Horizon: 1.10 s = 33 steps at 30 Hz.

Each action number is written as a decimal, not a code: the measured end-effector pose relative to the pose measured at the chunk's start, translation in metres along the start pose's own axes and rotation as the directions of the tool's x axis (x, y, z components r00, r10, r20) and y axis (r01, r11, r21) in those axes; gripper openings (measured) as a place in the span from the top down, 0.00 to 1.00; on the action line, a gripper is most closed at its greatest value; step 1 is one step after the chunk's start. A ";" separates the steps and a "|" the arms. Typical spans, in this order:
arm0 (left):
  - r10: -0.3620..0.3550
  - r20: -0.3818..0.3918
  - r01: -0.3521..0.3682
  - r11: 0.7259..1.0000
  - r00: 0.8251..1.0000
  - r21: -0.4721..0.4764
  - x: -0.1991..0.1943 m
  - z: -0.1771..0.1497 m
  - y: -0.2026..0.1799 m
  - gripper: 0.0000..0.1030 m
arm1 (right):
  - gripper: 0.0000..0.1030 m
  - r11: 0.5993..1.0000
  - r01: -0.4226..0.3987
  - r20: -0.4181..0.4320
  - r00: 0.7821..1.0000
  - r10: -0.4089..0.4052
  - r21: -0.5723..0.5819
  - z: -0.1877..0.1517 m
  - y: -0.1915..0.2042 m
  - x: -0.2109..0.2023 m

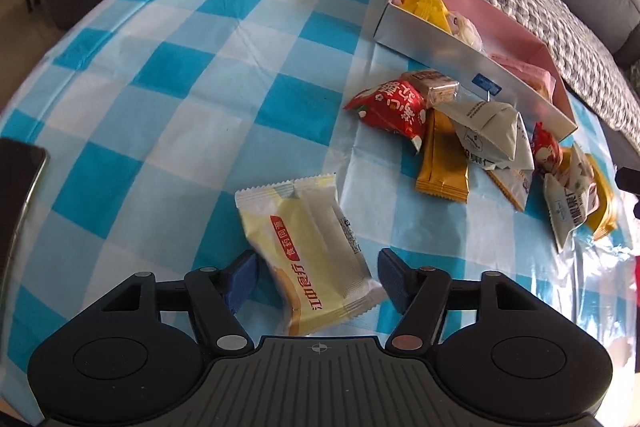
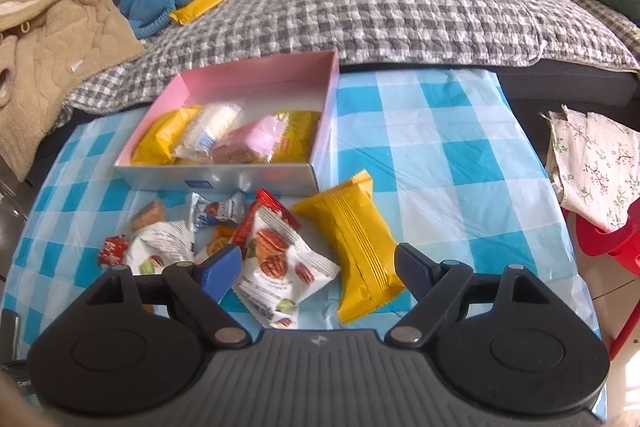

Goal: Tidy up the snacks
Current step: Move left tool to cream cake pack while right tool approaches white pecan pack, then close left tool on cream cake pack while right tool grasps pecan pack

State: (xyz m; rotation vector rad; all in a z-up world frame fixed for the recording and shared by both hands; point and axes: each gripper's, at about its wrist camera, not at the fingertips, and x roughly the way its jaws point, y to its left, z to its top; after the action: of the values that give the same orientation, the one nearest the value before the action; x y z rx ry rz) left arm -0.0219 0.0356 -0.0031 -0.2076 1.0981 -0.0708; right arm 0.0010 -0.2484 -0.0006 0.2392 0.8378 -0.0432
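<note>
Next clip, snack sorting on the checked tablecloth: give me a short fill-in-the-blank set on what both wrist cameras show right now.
1. The box holding sorted snacks has a ____ inside.
2. Between the open fingers of the left gripper lies a pale yellow packet with a ____ label stripe.
3. The yellow packet between the open fingers of the right gripper lies ____ the box.
4. On the sofa, another yellow packet rests against a ____ plush toy.

Missing words: pink; red; outside; blue

Blue-and-white checked tablecloth (image 2: 440,131), pink-lined silver box (image 2: 256,75), yellow snack packet (image 2: 356,243), grey gingham blanket (image 2: 380,7)
</note>
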 end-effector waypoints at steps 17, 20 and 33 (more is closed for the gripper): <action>-0.035 0.079 0.032 0.999 0.996 0.043 -0.009 0.006 -0.009 0.57 | 0.36 0.971 -0.158 -0.123 0.976 0.181 0.182 -0.006 -0.001 0.022; -0.046 0.081 0.043 0.998 0.996 0.036 -0.010 0.007 -0.008 0.57 | 0.36 0.956 -0.171 -0.126 0.971 0.205 0.239 -0.006 -0.002 0.027; -0.071 0.103 0.069 0.997 0.992 0.025 -0.016 0.011 -0.007 0.57 | 0.63 0.967 -0.137 -0.079 0.984 0.157 0.214 -0.001 0.008 0.024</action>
State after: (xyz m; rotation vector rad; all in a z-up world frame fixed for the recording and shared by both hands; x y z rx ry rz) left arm -0.0190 0.0329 0.0167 -0.2282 0.9857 -0.1334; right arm 0.0171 -0.2387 -0.0174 0.5029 0.9094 0.0204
